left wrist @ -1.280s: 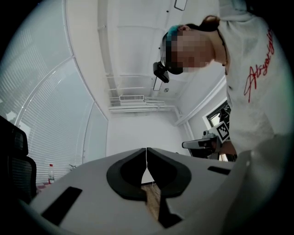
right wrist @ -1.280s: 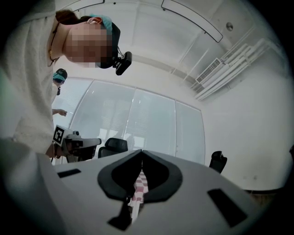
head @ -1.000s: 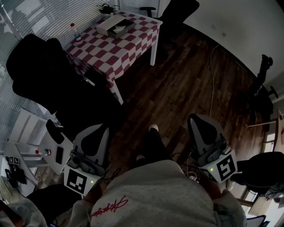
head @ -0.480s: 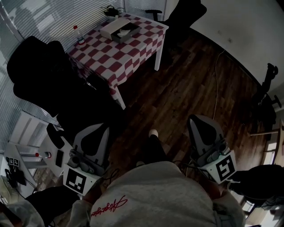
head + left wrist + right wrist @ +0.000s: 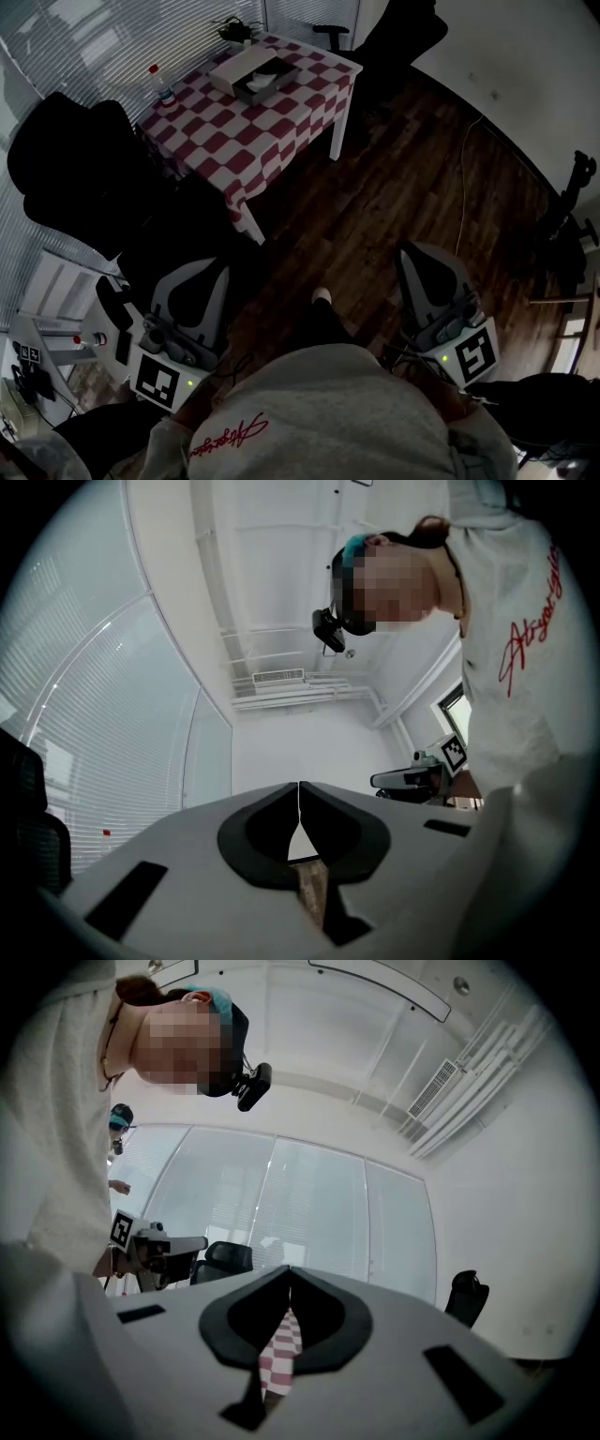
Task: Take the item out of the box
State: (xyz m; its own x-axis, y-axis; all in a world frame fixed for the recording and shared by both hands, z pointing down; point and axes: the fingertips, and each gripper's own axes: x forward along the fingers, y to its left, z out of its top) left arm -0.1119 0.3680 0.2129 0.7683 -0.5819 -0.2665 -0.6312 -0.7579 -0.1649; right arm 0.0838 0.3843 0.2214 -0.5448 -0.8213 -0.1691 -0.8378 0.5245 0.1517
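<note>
Far ahead in the head view, an open pale box (image 5: 253,77) with something white inside rests on a table with a red-and-white checked cloth (image 5: 281,122). I hold both grippers close to my body, well short of the table. My left gripper (image 5: 200,272) and my right gripper (image 5: 424,255) both point forward over the wooden floor. In the left gripper view the jaws (image 5: 299,801) meet in a thin line with nothing between them. The right gripper's jaws (image 5: 288,1283) are likewise shut and empty; the checked cloth (image 5: 280,1349) shows through the gap behind them.
A bottle with a red cap (image 5: 160,85) stands at the table's left edge. Black office chairs (image 5: 84,178) crowd the left side, and another (image 5: 398,37) stands behind the table. A cable (image 5: 461,178) runs across the dark wood floor. A white shelf unit (image 5: 66,319) is at lower left.
The table and box have shifted rightward and slightly lower in the head view. Both grippers stay shut and in the same place beside my body.
</note>
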